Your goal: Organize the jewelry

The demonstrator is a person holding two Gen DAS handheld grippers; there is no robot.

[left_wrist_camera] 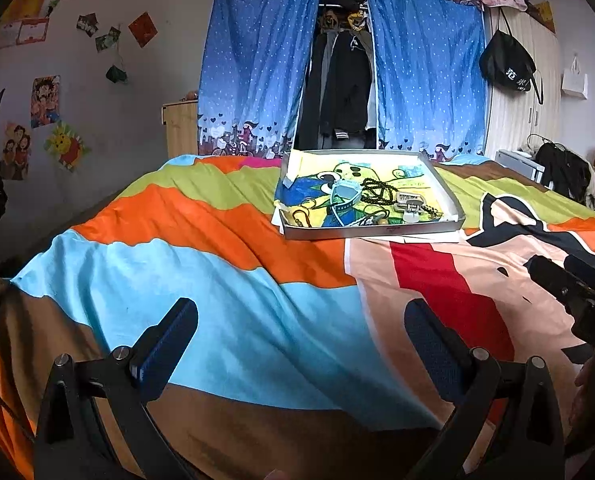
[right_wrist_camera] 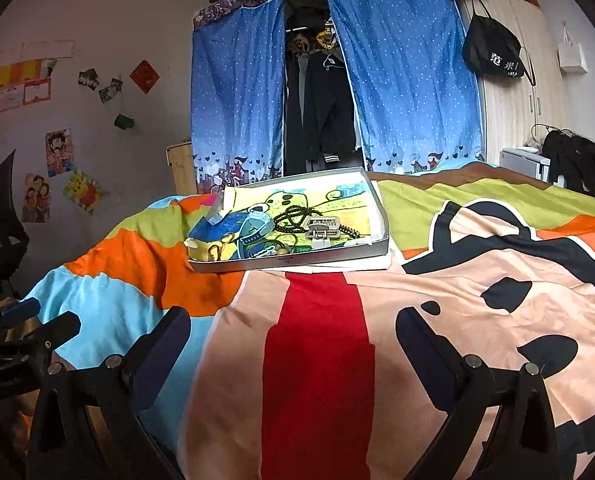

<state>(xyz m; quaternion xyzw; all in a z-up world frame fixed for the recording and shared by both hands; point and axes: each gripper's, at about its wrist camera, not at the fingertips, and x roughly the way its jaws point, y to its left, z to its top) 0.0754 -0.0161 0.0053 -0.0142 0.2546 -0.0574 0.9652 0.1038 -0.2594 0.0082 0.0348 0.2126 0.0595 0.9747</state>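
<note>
A shallow white tray [left_wrist_camera: 451, 200] [right_wrist_camera: 381, 216] lined with a bright drawing rests on the bed, far ahead of both grippers. In it lie a dark bead necklace [left_wrist_camera: 377, 190] [right_wrist_camera: 295, 216], a pale blue watch [left_wrist_camera: 345, 194] [right_wrist_camera: 257, 226], a silver clasp piece [left_wrist_camera: 409, 202] [right_wrist_camera: 323, 228] and several small items near its front edge. My left gripper [left_wrist_camera: 301, 322] hovers open over the blue and brown bedspread, holding nothing. My right gripper [right_wrist_camera: 293, 330] is open over the red stripe, also holding nothing. Each gripper shows at the edge of the other's view.
The colourful bedspread [left_wrist_camera: 201, 216] [right_wrist_camera: 477, 288] covers the whole bed. Behind it hang blue curtains [left_wrist_camera: 257, 68] around an open wardrobe of dark clothes. A black bag [left_wrist_camera: 505, 60] hangs on the right cupboard. A dark chair [right_wrist_camera: 1, 216] stands at the left.
</note>
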